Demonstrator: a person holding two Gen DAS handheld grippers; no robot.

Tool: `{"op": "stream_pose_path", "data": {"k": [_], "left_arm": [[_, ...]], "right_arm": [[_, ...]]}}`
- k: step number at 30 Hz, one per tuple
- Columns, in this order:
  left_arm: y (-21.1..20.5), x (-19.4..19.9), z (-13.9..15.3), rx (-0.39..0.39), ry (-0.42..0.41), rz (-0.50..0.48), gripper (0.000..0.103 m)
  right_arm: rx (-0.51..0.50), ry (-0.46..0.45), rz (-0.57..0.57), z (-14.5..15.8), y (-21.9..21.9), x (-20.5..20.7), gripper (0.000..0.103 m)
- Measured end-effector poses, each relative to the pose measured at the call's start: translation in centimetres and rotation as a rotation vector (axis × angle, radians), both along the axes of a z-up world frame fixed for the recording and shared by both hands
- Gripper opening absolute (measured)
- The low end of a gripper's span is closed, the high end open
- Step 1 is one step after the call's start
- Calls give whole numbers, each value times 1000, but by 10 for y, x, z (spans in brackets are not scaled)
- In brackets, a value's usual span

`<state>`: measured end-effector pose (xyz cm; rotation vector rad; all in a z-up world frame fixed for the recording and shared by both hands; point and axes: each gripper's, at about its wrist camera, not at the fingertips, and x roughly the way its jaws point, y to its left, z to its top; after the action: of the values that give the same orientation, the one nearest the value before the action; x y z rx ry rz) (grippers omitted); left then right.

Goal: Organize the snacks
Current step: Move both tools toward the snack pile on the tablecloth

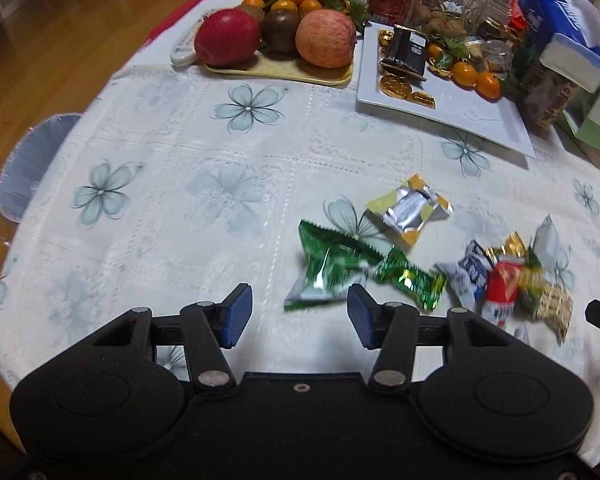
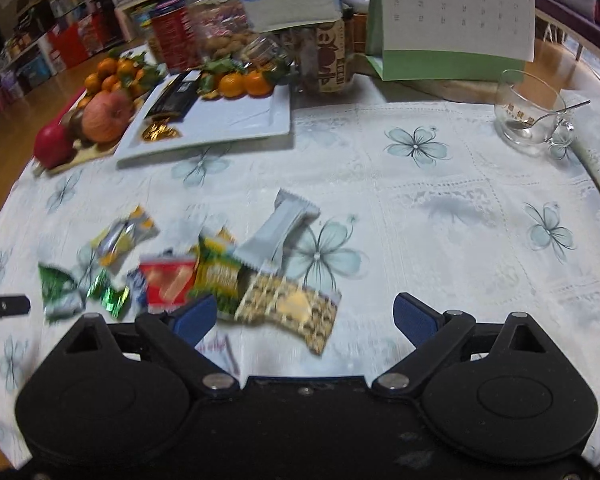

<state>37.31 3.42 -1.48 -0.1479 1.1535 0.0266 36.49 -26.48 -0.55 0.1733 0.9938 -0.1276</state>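
Observation:
Several wrapped snacks lie loose on the flowered tablecloth. In the left wrist view a green packet (image 1: 332, 268) sits just beyond my left gripper (image 1: 299, 300), which is open with nothing between its pads. A small green candy (image 1: 412, 280), a yellow-silver packet (image 1: 412, 208) and a red packet (image 1: 500, 288) lie to its right. In the right wrist view a brown patterned packet (image 2: 292, 308) lies between the fingers of my right gripper (image 2: 304, 308), open and untouched by either pad. A grey-white packet (image 2: 280, 228) and a green-yellow packet (image 2: 220, 276) lie beyond.
A white plate (image 1: 480, 120) with gold coins, a black packet and mandarins stands at the back, beside a fruit tray (image 1: 276, 72). Jars, a tissue box and a calendar (image 2: 456, 20) crowd the far edge. A glass cup with a spoon (image 2: 532, 112) stands far right.

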Motion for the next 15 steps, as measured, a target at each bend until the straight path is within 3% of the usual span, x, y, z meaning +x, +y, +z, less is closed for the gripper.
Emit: {"op": "stream_pose_path", "data": {"k": [4,10,12,15], "left_arm": [[3,16,-9,-51,10,5,57],[4,39,-24,-51,40,56,57],[5,43,-26,-67,57,70,57],[6,45,-30,-78,71,83,60]], "right_arm": [[46,-6,-41,-10,-11,17,92],[56,42,-124,-26,-19,33,84],[28,67,-140,-32,-20,39,72],[19,94,-145,-43,-22,47,67]]}}
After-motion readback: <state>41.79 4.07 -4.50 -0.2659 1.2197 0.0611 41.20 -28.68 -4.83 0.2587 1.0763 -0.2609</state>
